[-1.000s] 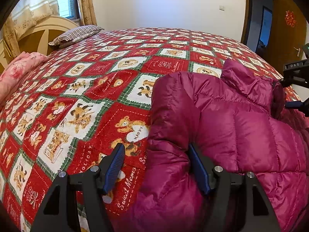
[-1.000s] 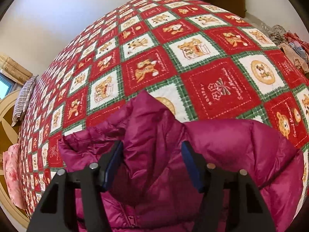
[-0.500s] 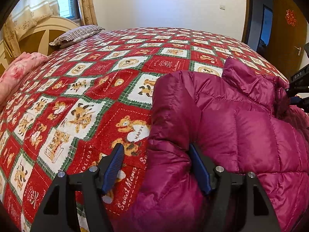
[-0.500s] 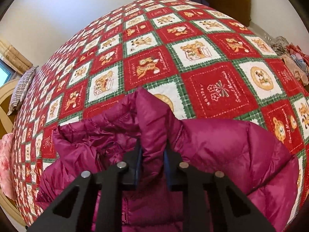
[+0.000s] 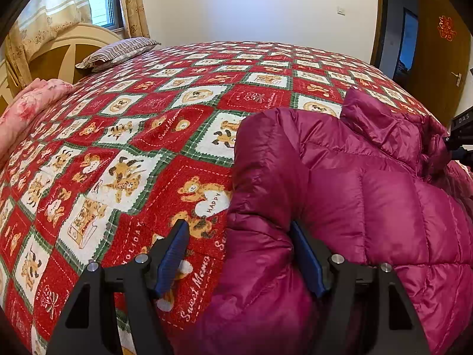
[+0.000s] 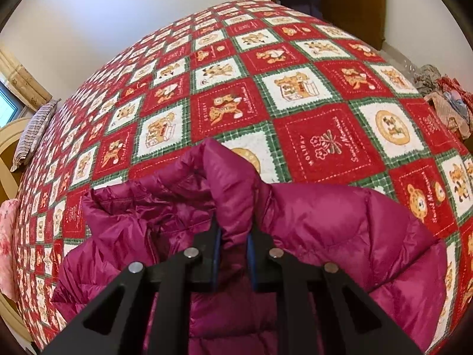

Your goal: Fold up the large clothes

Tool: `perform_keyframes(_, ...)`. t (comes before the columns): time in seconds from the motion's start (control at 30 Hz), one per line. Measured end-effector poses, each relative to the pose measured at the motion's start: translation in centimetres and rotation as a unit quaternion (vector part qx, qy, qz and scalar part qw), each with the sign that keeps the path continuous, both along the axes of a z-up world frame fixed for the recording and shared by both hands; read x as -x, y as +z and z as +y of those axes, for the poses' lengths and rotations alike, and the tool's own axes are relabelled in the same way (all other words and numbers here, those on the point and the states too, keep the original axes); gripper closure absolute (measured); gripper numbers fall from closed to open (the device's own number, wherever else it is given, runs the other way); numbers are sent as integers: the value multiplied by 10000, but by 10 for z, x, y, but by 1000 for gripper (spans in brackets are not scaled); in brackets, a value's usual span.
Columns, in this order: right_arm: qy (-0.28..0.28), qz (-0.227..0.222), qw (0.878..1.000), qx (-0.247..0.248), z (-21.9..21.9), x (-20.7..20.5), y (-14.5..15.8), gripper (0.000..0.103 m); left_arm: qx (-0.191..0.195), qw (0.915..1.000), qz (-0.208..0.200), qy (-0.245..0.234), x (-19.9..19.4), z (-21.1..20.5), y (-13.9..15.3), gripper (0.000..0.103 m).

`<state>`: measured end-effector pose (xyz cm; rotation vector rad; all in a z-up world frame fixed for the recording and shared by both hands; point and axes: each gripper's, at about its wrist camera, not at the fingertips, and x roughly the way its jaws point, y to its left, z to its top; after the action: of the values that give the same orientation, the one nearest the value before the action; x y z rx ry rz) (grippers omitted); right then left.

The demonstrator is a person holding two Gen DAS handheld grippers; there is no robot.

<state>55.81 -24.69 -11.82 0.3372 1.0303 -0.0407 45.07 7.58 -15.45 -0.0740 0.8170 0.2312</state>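
Note:
A magenta puffer jacket (image 5: 369, 195) lies on the red, white and green teddy-bear bedspread (image 5: 118, 148). My left gripper (image 5: 239, 226) is open at the jacket's left shoulder edge: its right pad rests against the puffed fabric, its left pad hangs over the bedspread. In the right wrist view the jacket (image 6: 325, 216) fills the foreground. My right gripper (image 6: 234, 230) is closing, its pads pinching the raised collar (image 6: 227, 183). Part of the right gripper (image 5: 461, 136) shows at the left view's right edge.
A striped pillow (image 5: 118, 51) and a pink floral quilt (image 5: 32, 100) lie by the headboard (image 5: 59, 50) at the far left. A wooden door (image 5: 437, 59) stands at the right. A heap of clothes (image 6: 443, 103) sits beyond the bed's right edge.
The right gripper's jaws went from wide apart around the collar to pinched onto it. The left gripper stayed as it was.

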Motion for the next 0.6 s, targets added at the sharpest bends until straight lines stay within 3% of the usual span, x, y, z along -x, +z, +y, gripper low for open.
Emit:
perform_keyframes(0.3, -82, 36, 10000, -4, -9, 5, -2, 86, -2, 10000, 1, 1, 0, 0, 0, 32)
perform_keyframes(0.6, 13, -23, 9994, 337, -6, 15, 3, 86, -3, 10000, 3, 4, 0, 0, 0, 31)
